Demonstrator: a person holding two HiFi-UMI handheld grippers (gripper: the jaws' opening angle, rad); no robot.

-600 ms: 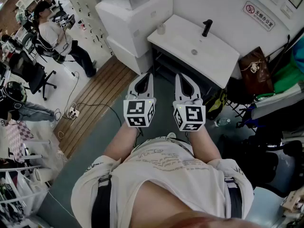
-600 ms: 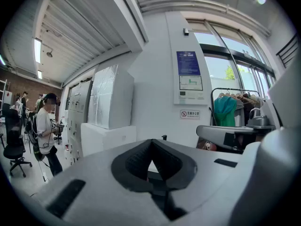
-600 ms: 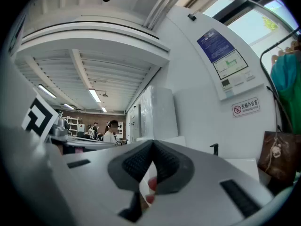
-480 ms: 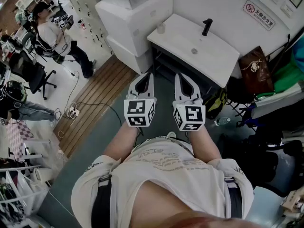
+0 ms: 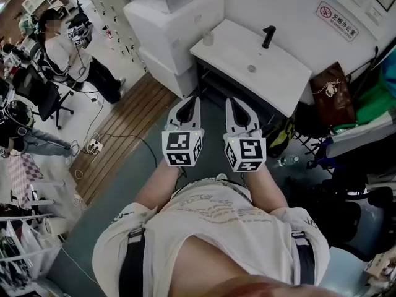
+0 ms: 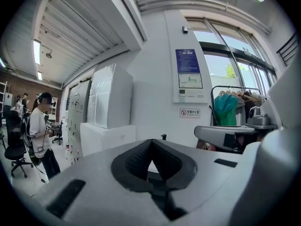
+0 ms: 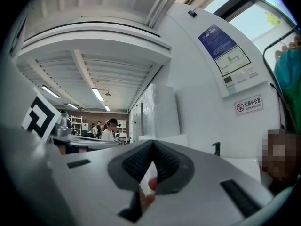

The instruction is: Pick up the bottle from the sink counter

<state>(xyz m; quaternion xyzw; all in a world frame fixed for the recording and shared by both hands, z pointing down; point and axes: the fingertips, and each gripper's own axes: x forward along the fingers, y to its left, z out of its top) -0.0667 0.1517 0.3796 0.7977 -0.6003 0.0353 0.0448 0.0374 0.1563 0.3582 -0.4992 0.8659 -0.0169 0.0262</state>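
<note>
A small pale bottle (image 5: pixel 209 38) stands at the far left corner of the white sink counter (image 5: pixel 278 79), left of the black faucet (image 5: pixel 268 36). Both grippers are held side by side in front of the counter, short of its near edge and pointing toward it. My left gripper (image 5: pixel 194 99) is shut with nothing in it, its dark pads meeting at the tip (image 6: pixel 151 142). My right gripper (image 5: pixel 229 101) is likewise shut and empty (image 7: pixel 153 143). The faucet (image 6: pixel 163 136) shows beyond the left jaws. I cannot make out the bottle in either gripper view.
White cabinets (image 5: pixel 173 17) stand left of the counter, with a dark open space (image 5: pixel 213 82) beneath it. A brown bag (image 5: pixel 334 94) and green cloth (image 5: pixel 371 101) crowd the right side. A person (image 5: pixel 68 54) stands at the far left near office chairs; cables lie on the wooden floor (image 5: pixel 117 129).
Both grippers stay shut and keep their places before the counter. The bystander at the upper left has shifted slightly.
</note>
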